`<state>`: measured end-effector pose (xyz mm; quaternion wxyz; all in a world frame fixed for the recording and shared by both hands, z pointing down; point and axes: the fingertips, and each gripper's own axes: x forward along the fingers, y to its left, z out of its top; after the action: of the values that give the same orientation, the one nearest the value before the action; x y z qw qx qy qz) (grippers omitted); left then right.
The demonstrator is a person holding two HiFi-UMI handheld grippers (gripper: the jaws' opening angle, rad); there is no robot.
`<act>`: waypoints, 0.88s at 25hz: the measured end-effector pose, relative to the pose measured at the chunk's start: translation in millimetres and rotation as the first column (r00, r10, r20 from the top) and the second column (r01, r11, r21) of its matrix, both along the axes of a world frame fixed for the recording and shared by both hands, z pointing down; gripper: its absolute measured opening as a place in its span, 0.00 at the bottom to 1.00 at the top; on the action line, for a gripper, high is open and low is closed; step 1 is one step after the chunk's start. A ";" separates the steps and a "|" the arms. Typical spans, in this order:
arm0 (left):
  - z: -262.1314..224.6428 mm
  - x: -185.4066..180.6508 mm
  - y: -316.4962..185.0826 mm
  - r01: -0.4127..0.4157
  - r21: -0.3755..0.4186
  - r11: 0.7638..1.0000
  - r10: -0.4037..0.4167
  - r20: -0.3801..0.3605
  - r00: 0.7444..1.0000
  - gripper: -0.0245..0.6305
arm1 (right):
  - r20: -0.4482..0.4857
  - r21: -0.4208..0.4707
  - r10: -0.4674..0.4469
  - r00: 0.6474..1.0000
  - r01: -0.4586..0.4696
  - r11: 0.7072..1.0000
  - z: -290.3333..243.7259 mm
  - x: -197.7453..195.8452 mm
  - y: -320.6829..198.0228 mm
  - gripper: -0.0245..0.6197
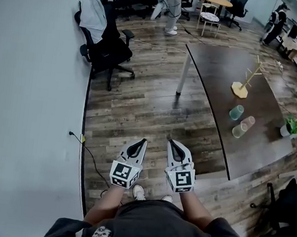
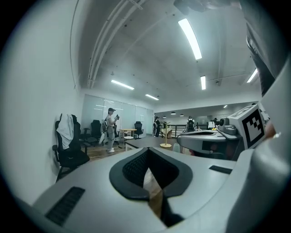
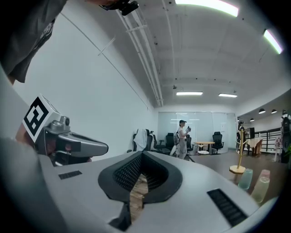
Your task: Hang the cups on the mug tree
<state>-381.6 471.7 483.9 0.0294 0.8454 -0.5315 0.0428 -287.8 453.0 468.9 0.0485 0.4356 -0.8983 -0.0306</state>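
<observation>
A wooden mug tree (image 1: 246, 81) stands on the dark brown table (image 1: 224, 71) at the right of the head view. Near it on the table sit a green cup (image 1: 237, 112), a pink cup (image 1: 248, 123) and a pale green cup (image 1: 239, 131). My left gripper (image 1: 139, 142) and right gripper (image 1: 173, 144) are side by side over the wooden floor, well short of the table, both shut and holding nothing. The right gripper view shows the mug tree (image 3: 239, 154) and two cups (image 3: 245, 179) far ahead on the right. In the left gripper view the mug tree (image 2: 166, 136) is small and distant.
A black office chair (image 1: 101, 40) draped with a white garment stands by the left wall. A person (image 1: 172, 5) stands at the far end near a round table (image 1: 213, 0). A small plant (image 1: 291, 126) sits at the table's right edge. A cable (image 1: 92, 162) runs along the floor by the wall.
</observation>
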 end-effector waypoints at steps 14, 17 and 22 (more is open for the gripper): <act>-0.7 -23.4 -11.3 -0.096 0.031 0.995 0.097 -0.014 0.995 0.05 | 0.139 -0.028 0.115 0.984 -0.113 0.993 -8.1 -9.2 -0.4 0.08; 1.6 -22.8 -11.4 -0.117 0.027 0.993 0.117 -0.021 0.993 0.05 | 0.135 -0.040 0.127 0.983 -0.123 0.992 -4.3 -11.1 5.3 0.08; 8.5 -14.4 -12.7 -0.156 0.012 0.988 0.156 -0.028 0.987 0.05 | 0.121 -0.062 0.143 0.982 -0.136 0.989 3.2 -8.0 7.6 0.08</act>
<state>-396.0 459.0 492.4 0.0294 0.8850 -0.4636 0.0301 -295.7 460.6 472.1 0.0057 0.4972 -0.8673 0.0242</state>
